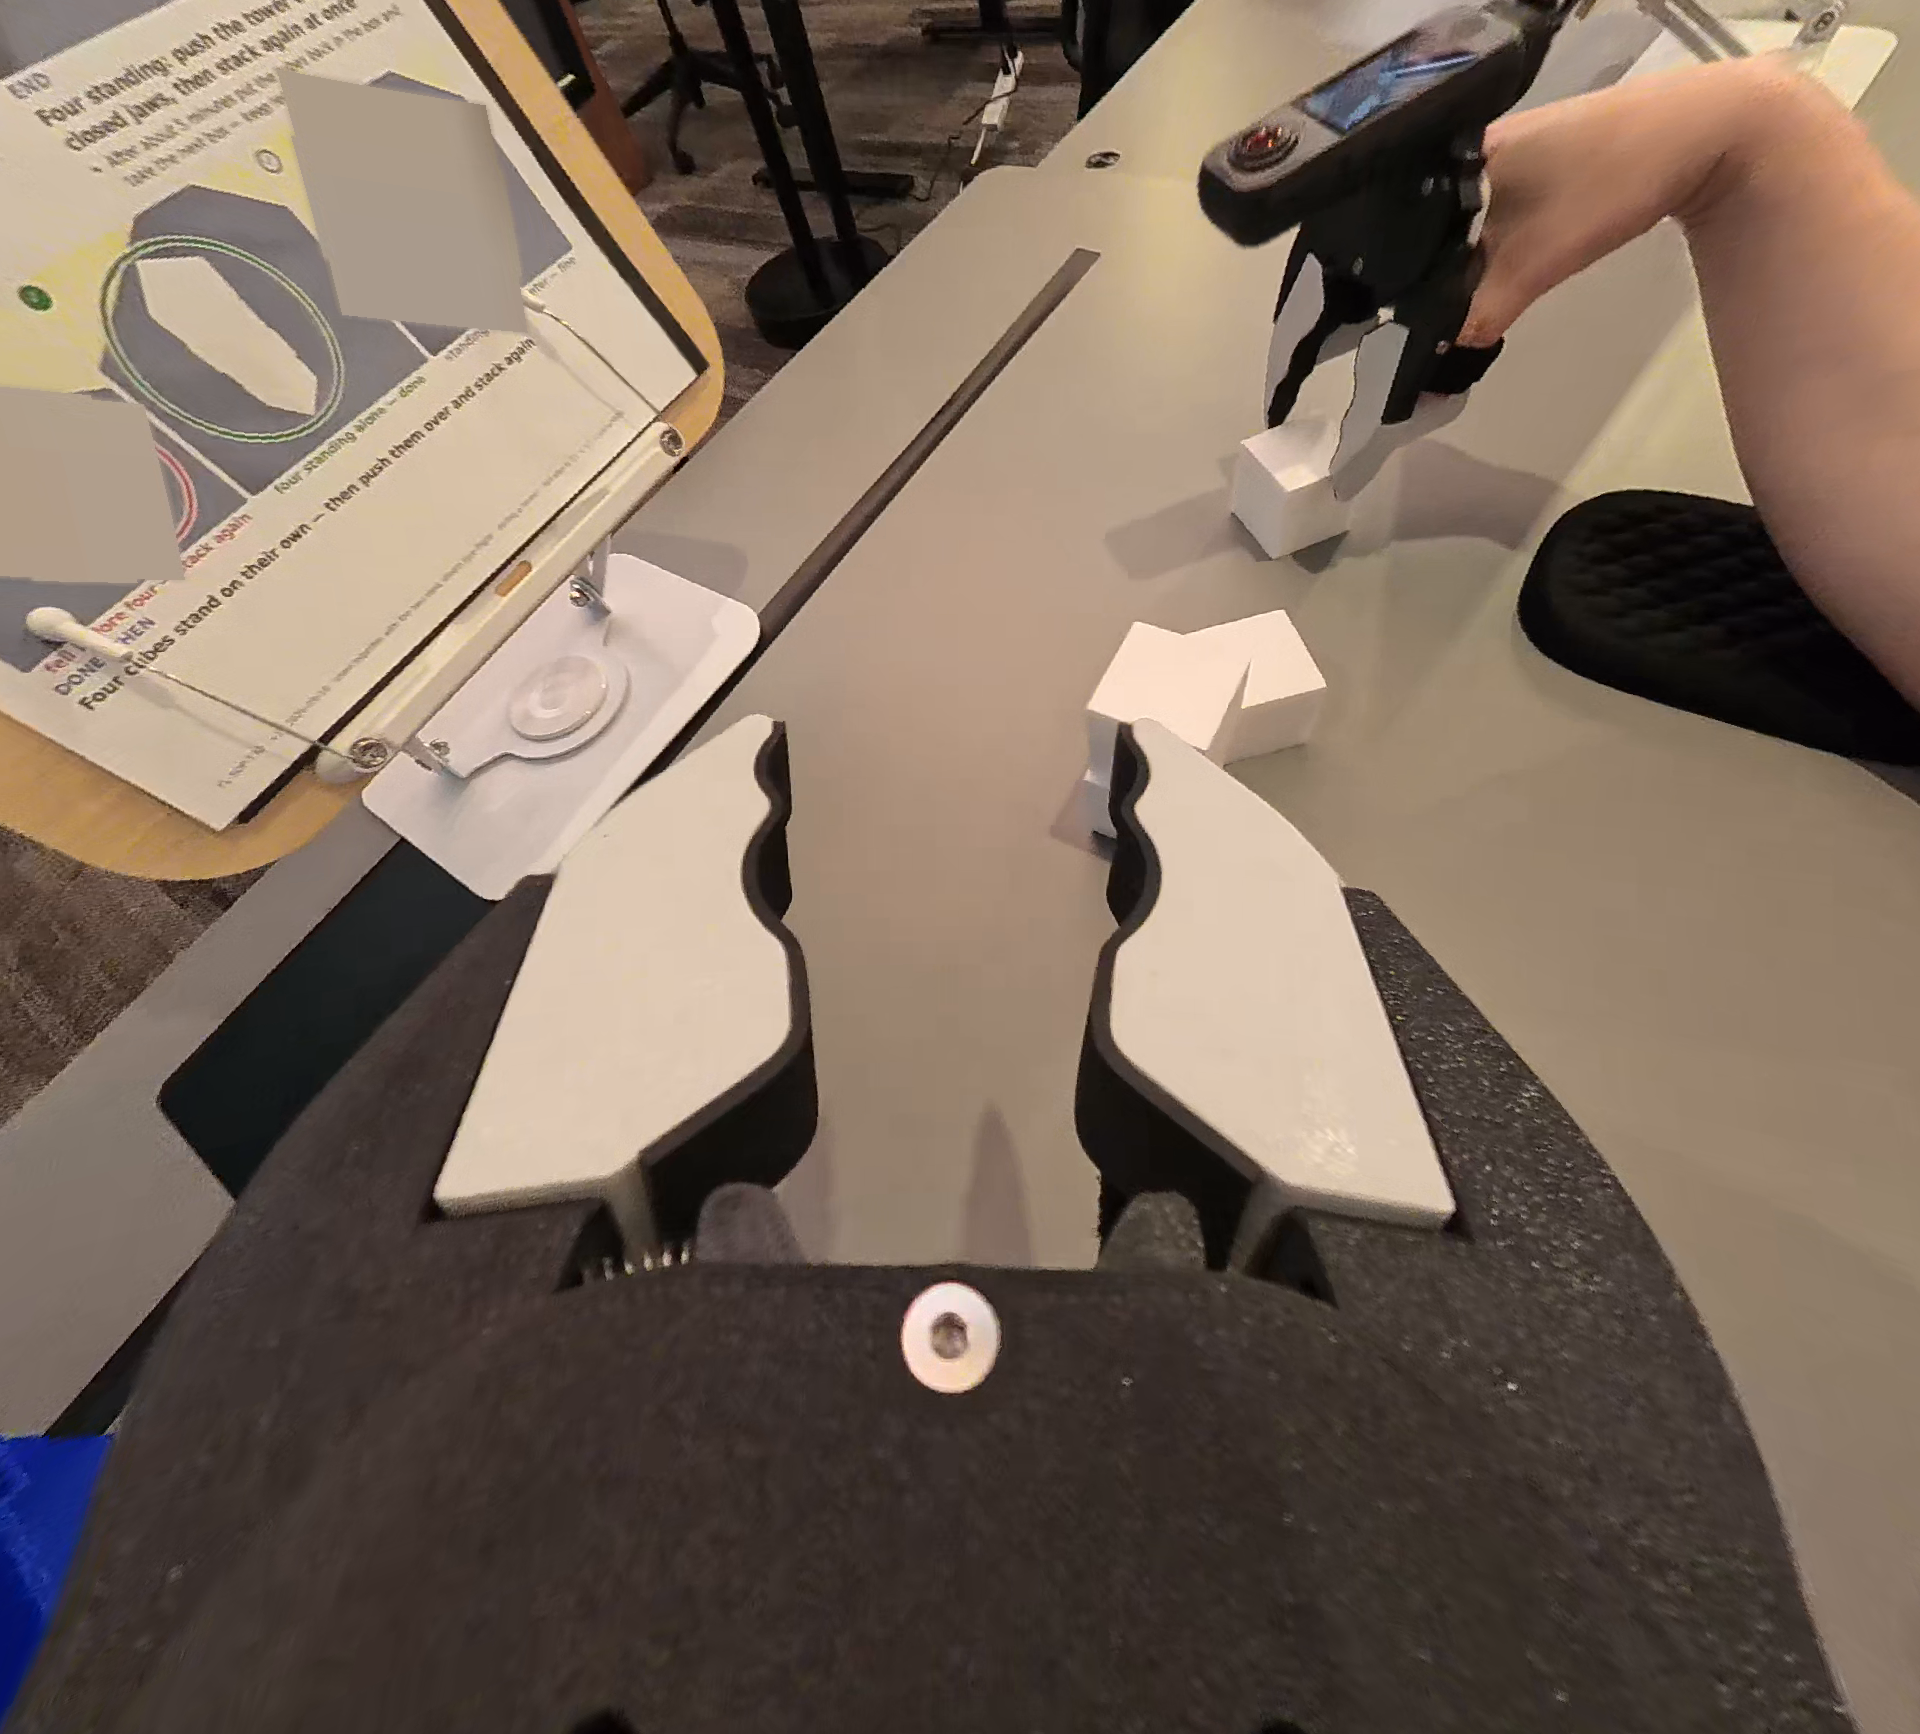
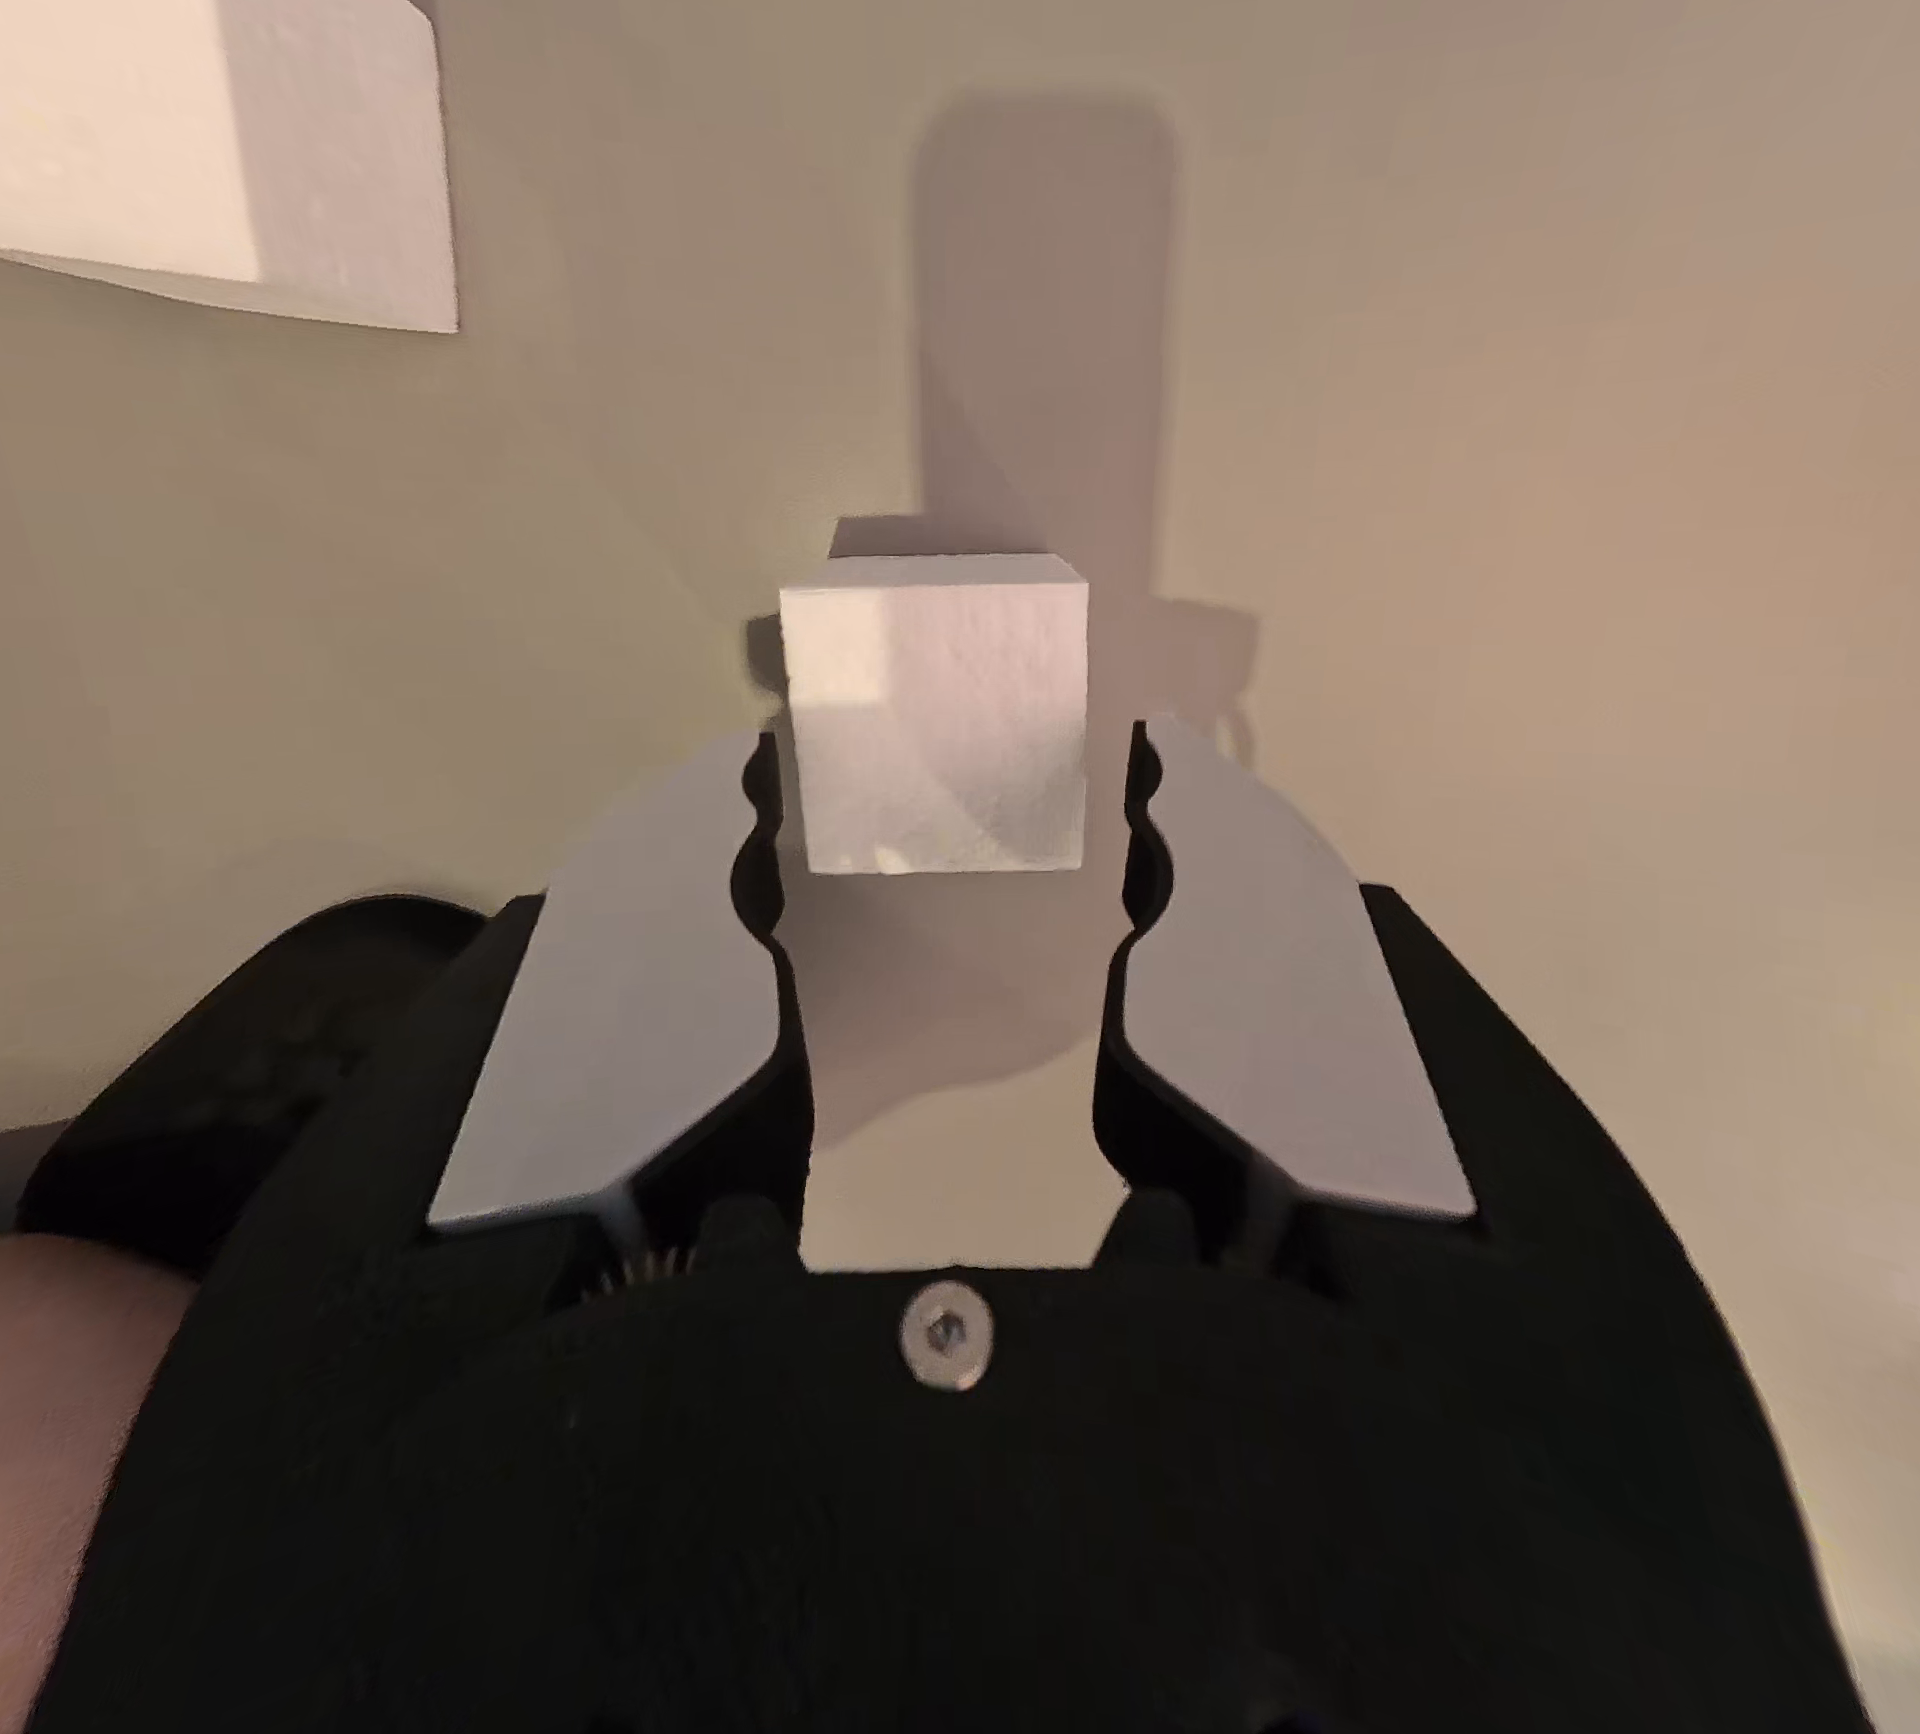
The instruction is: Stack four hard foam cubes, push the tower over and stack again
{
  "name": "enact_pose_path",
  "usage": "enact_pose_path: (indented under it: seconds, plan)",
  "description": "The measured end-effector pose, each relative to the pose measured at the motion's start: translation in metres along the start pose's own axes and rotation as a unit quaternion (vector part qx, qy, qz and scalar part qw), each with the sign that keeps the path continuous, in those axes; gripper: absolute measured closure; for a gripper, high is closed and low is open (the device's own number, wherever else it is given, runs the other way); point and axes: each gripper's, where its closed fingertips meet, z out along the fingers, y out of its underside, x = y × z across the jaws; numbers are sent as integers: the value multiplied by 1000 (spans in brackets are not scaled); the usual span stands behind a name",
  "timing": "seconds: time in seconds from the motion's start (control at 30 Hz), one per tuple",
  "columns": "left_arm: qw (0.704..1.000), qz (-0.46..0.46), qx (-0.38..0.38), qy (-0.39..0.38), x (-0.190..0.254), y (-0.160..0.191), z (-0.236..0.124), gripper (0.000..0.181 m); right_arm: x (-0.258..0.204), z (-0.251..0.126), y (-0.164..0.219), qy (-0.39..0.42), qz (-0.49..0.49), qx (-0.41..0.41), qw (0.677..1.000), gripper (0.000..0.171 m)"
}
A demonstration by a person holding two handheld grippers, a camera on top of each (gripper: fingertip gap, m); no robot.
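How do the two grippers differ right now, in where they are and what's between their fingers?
The right gripper points down over a lone foam cube, fingers straddling it with gaps either side; the left gripper lies nearly level with only bare table between its fingers. The cube cluster sits beside the left gripper's right fingertip. Both are open.

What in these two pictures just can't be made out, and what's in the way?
- Number of cubes: in the left wrist view the left gripper's finger covers part of the near cube cluster.
- Contact: in the right wrist view the right gripper straddles a cube; whether the pads touch is unclear.
- Corner cube: cut off by the right wrist view's edge.
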Motion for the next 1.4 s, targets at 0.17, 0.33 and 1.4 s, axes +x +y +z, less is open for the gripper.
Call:
enact_pose_path:
  seconds: [0.17,0.33,1.4]
  plan:
    - [1000,-4,-3,-5,-5,3,-2,122,3,5,6,3,4,-24,1000,114]
    - [1000,-3,-3,-8,-7,3,-3,123,-1,-18,-4,3,15,13,1000,114]
    - [1000,-2,-16,-6,-9,10,1,127,-156,-76,-176,-273,-270,485,786,115]
